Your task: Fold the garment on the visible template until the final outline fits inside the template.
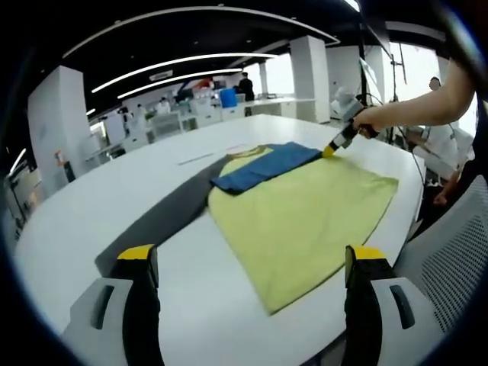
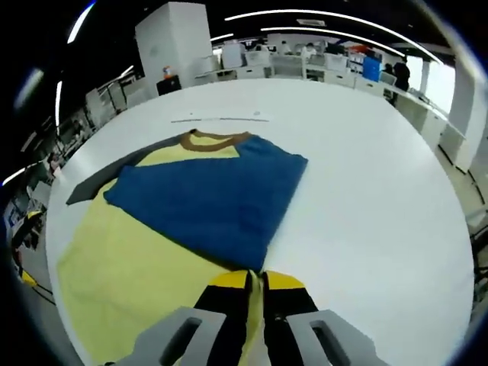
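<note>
A yellow T-shirt (image 1: 305, 221) with a brown collar (image 2: 217, 139) lies flat on a round white table (image 1: 99, 206). Its blue sleeve (image 2: 217, 194) is folded over the chest. A dark grey template (image 1: 164, 217) sticks out from under the shirt's left side, and in the right gripper view the template (image 2: 95, 185) shows at the far left. My left gripper (image 1: 251, 255) hovers open above the shirt's near hem, with nothing between its fingers. My right gripper (image 2: 256, 284) is shut on a fold of yellow fabric at the blue sleeve's tip; in the left gripper view this right gripper (image 1: 334, 147) is held by a hand.
A thin white strip (image 2: 221, 118) lies on the table beyond the collar. A mesh chair (image 1: 450, 259) stands at the table's right edge, close to the shirt. A person's arm (image 1: 427, 103) reaches in from the right. Desks and pillars stand far behind.
</note>
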Available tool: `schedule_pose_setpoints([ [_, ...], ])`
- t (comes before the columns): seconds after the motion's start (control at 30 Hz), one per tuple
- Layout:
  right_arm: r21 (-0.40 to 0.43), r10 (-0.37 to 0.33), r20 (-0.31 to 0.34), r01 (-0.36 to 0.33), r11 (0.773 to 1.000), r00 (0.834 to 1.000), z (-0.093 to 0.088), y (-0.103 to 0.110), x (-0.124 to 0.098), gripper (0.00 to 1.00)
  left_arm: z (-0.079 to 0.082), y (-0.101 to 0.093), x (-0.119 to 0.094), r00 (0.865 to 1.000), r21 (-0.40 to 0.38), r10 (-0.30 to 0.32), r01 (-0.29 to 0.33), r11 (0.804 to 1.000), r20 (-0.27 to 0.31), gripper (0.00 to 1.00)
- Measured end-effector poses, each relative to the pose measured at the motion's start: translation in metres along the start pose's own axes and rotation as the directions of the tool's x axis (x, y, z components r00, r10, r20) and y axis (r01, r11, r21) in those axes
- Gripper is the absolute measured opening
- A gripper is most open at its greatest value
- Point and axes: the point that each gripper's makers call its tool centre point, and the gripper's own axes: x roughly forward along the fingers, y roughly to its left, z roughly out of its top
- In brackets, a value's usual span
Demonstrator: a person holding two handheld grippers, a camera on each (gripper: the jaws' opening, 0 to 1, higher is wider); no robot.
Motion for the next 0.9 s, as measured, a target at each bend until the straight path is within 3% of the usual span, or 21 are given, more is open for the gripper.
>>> schedule_pose_setpoints([
  [0.73, -0.048, 0.033, -0.022, -0.034, 0.998, 0.999, -0.004, -0.015, -0.007, 0.02, -0.003, 0.005, 0.0, 1.0, -0.003, 0.009, -0.009, 1.0, -0.015, 0.99],
  [0.83, 0.009, 0.081, 0.044, -0.081, 0.997, 0.996, 0.005, -0.008, -0.009, 0.09, -0.002, 0.006, 0.0, 1.0, -0.009, 0.012, -0.012, 1.0, -0.01, 0.99],
  [0.9, 0.039, 0.108, 0.064, -0.111, 0.993, 0.992, 0.008, -0.005, -0.011, 0.2, -0.001, 0.006, 0.0, 1.0, -0.013, 0.011, -0.011, 1.0, -0.009, 0.99],
])
